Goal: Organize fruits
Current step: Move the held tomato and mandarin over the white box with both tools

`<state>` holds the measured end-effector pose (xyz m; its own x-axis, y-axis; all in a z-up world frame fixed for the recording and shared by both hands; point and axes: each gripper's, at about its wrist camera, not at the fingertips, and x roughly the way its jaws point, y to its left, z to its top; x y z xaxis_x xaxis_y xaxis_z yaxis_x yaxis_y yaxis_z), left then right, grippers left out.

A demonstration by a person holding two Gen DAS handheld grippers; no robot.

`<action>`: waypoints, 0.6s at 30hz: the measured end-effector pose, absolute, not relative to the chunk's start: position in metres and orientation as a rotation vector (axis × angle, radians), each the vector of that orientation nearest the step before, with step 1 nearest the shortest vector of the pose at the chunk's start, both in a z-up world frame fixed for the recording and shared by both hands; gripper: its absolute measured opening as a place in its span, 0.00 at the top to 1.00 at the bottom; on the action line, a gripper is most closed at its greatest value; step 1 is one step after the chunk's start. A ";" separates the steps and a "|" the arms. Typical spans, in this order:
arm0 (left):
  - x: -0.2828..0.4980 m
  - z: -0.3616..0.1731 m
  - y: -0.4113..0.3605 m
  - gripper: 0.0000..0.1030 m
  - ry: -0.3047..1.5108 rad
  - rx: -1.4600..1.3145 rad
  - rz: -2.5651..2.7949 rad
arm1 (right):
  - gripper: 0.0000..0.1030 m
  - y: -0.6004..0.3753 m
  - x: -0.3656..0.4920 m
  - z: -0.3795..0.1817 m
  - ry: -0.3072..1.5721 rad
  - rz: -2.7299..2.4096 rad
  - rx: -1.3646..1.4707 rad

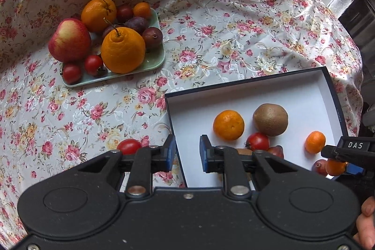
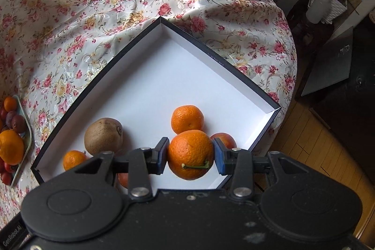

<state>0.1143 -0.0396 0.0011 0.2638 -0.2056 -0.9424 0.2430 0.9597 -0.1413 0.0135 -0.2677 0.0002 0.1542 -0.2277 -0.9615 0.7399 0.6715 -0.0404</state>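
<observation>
Floral cloth (image 1: 211, 22) w/ fruit tray (image 1: 154, 60) beside white box (image 1: 257, 90).

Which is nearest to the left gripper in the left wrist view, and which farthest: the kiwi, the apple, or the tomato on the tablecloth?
From the left gripper:
1. Tomato, beside its left finger.
2. Kiwi, in the box.
3. Apple, on the green tray's left edge.

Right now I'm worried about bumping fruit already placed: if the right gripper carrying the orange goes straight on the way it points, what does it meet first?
Probably the white floor of the box: bare floor shows just under the held orange. The small mandarin lies close beyond; depth is unclear.
</observation>
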 end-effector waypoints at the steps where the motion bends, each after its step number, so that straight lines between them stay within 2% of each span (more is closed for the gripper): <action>1: 0.116 -0.002 -0.035 0.70 1.272 0.035 -0.285 | 0.60 -0.267 0.013 0.001 1.232 -0.726 0.506; 2: 0.119 -0.005 -0.029 0.65 1.283 0.032 -0.261 | 0.60 -0.264 0.014 0.003 1.232 -0.716 0.508; 7: 0.131 -0.024 0.011 0.64 1.348 -0.021 -0.171 | 0.60 -0.239 0.022 0.013 1.226 -0.636 0.501; 11: 0.139 -0.031 0.045 0.54 1.375 -0.101 -0.118 | 0.60 -0.207 0.029 0.019 1.236 -0.557 0.475; 15: 0.146 -0.031 0.062 0.54 1.360 -0.147 -0.097 | 0.60 -0.174 0.037 0.023 1.240 -0.486 0.457; 18: 0.147 -0.034 0.061 0.50 1.360 -0.150 -0.117 | 0.60 -0.151 0.044 0.024 1.247 -0.446 0.445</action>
<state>0.1470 0.0611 -0.0338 0.2058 -0.1706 -0.9636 -0.0034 0.9846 -0.1751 0.0437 -0.1513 0.0238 0.2563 -0.0796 -0.9633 0.5496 0.8318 0.0776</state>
